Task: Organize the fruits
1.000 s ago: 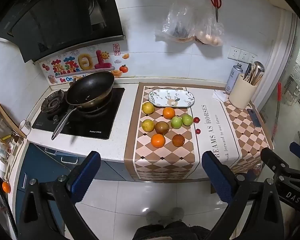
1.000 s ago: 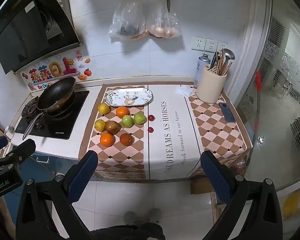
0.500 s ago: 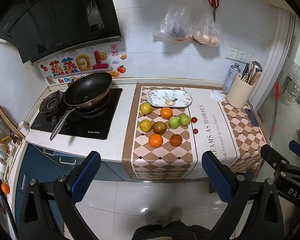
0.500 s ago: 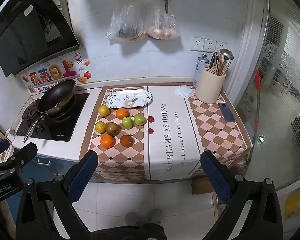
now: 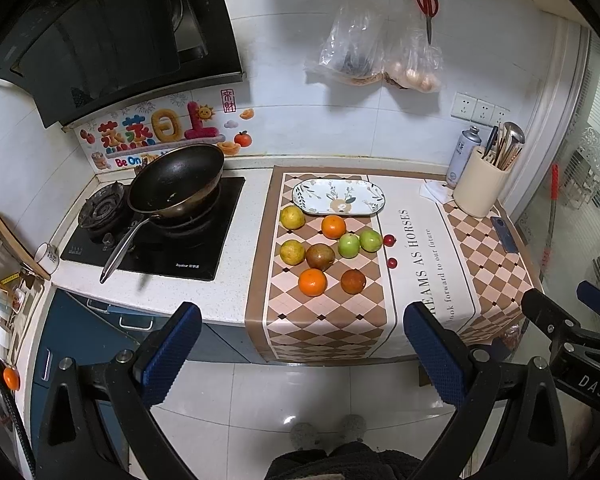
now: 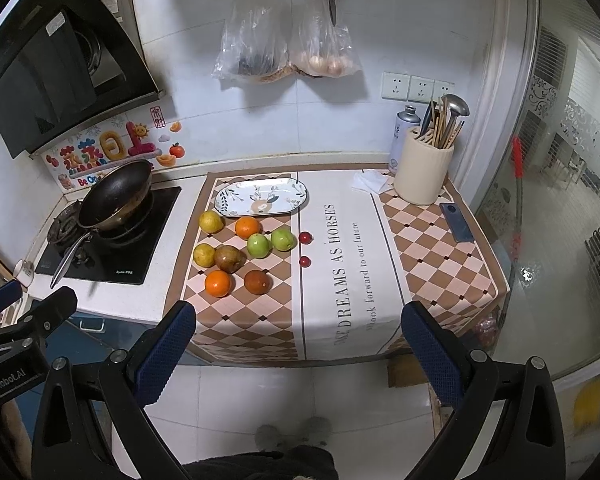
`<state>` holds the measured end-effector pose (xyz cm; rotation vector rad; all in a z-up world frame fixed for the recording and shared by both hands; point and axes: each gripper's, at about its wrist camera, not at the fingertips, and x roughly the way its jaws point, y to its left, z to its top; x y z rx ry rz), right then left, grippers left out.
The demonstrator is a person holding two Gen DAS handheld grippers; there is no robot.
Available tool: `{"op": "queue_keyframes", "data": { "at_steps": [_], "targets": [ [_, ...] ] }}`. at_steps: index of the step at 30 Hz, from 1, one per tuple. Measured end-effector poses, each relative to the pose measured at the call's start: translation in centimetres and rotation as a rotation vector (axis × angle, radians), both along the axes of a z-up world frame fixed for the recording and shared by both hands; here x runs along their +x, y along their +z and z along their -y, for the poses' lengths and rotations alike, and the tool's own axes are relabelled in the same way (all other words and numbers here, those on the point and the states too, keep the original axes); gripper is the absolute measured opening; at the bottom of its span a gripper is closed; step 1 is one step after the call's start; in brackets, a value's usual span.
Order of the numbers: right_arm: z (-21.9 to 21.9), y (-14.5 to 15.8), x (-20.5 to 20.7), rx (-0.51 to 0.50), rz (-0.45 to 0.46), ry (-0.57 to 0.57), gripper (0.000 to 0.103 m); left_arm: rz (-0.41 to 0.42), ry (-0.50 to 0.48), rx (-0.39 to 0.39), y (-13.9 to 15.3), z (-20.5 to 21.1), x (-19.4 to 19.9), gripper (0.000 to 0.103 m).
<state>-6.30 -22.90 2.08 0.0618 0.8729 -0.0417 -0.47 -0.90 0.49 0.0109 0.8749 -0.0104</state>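
Both grippers, left (image 5: 302, 344) and right (image 6: 298, 344), have drawn slightly nearer the counter; jaws spread, empty; fruit (image 5: 320, 257) lies before plate (image 5: 338, 197).

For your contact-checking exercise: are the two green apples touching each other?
Cannot tell. In both wrist views, the left green apple and right green apple sit edge to edge, with no clear gap or contact.

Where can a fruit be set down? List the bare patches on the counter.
Free: the white lettered strip between the two cherries and the phone; the checkered mat's near edge below the oranges. The plate is empty. Crowded: the fruit cluster left of the cherries.
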Motion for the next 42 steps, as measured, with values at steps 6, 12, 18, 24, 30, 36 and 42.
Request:
{"op": "queue_keyframes", "data": {
  "at_steps": [6,12,18,24,30,36,42],
  "targets": [
    [-0.2,0.1,0.1,0.003,0.0,0.0,0.103,-0.001,0.001,-0.001,0.0,0.0,0.0,0.103],
    [-0.4,0.0,0.5,0.004,-0.001,0.001,0.103,0.0,0.001,0.0,-0.1,0.3,0.2,0.103],
    [-1.0,0.1,1.5,0.007,0.002,0.007,0.103,0.003,0.002,-0.002,0.1,1.2,-0.1,0.103],
    [-0.9,0.1,1.4,0.009,0.004,0.01,0.103,0.001,0.0,-0.003,0.0,0.7,0.2,0.103],
    [-1.0,0.1,1.4,0.011,0.004,0.011,0.103,0.0,-0.001,-0.003,0.0,0.4,0.2,0.103],
    [-1.1,0.1,1.4,0.012,0.007,0.009,0.103,0.001,-0.001,-0.005,0.0,0.3,0.2,0.103],
    [-0.6,0.0,1.1,0.02,0.015,0.006,0.103,0.003,-0.001,-0.003,0.0,0.4,0.1,0.103]
  ]
}}
